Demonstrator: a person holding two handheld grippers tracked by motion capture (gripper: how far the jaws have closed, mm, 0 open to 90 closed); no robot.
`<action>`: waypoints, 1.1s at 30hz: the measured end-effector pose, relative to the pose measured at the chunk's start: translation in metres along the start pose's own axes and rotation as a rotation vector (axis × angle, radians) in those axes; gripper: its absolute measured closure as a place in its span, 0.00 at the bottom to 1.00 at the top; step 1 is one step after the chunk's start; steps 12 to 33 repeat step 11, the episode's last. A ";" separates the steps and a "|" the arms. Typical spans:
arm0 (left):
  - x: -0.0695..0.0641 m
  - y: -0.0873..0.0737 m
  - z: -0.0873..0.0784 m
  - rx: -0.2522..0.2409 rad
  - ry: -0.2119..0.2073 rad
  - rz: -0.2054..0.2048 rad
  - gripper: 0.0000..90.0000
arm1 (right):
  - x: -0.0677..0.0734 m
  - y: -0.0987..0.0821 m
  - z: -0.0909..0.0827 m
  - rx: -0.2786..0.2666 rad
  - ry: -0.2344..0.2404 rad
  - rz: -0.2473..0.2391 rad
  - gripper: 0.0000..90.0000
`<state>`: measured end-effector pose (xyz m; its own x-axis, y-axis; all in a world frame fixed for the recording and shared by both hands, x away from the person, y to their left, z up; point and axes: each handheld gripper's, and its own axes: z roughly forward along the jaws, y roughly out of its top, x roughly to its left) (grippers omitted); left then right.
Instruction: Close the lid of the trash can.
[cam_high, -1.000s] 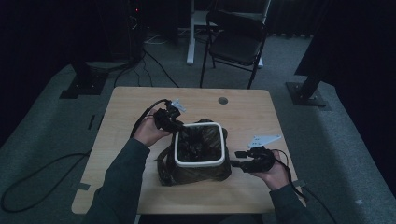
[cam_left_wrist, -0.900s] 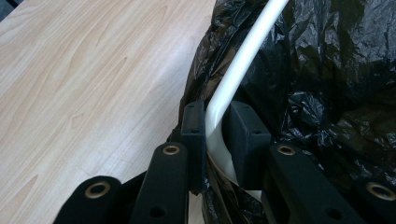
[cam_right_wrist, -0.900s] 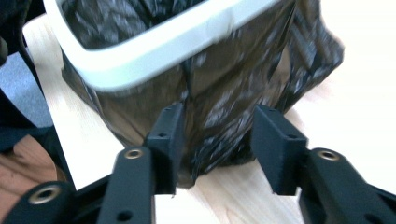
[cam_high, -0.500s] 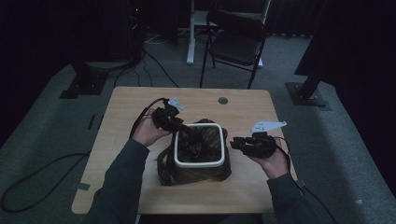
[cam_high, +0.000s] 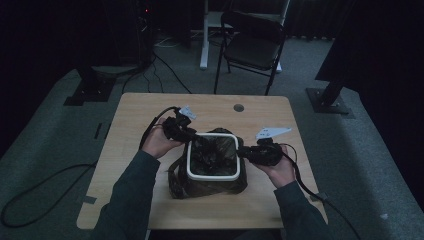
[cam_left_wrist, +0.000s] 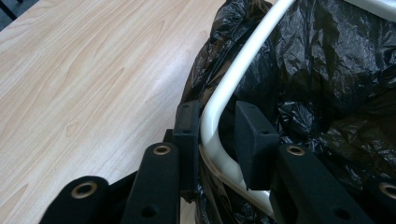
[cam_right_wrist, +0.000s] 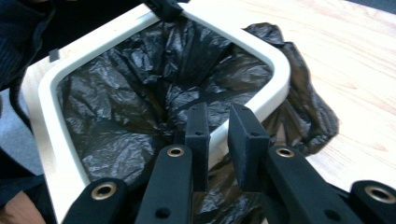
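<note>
A: We have the white frame (cam_high: 213, 176) lying in the middle of the wooden surface (cam_high: 135, 107), with the black bag (cam_high: 212, 150) drawn up through it and spilling out around its sides.

B: And our left gripper (cam_high: 186, 135) sits at the frame's far left corner. In the left gripper view its fingers (cam_left_wrist: 187, 135) straddle the white rim (cam_left_wrist: 219, 112) where it bends, one outside and one inside against the plastic. A gap shows between the inner one and the rim, so we read them as apart around it, not clamped. The jaws have just been shifting, opening then easing in a little, with the rim between them.

A: Our right gripper (cam_high: 245, 152) is at the frame's right edge. In the right gripper view its fingers (cam_right_wrist: 247, 140) stand close either side of that rim (cam_right_wrist: 261, 109) and the bag's folded lip (cam_right_wrist: 299, 116).

B: They have just been closing, with rim and bag between them. Whether the pads already press, we cannot tell.

A: Behind the surface stands a folding chair (cam_high: 252, 45) on the grey floor.
</note>
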<state>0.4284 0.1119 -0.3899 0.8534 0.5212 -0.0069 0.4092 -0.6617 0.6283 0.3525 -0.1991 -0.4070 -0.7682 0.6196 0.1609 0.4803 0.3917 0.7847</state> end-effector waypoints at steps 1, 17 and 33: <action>0.000 -0.001 -0.002 -0.013 -0.001 -0.003 0.76 | 0.000 0.000 -0.002 -0.010 -0.009 -0.008 0.83; 0.009 -0.038 -0.040 -0.140 0.123 -0.081 0.64 | -0.015 -0.020 -0.020 -0.022 -0.067 0.025 0.73; 0.009 -0.038 -0.040 -0.140 0.123 -0.081 0.64 | -0.015 -0.020 -0.020 -0.022 -0.067 0.025 0.73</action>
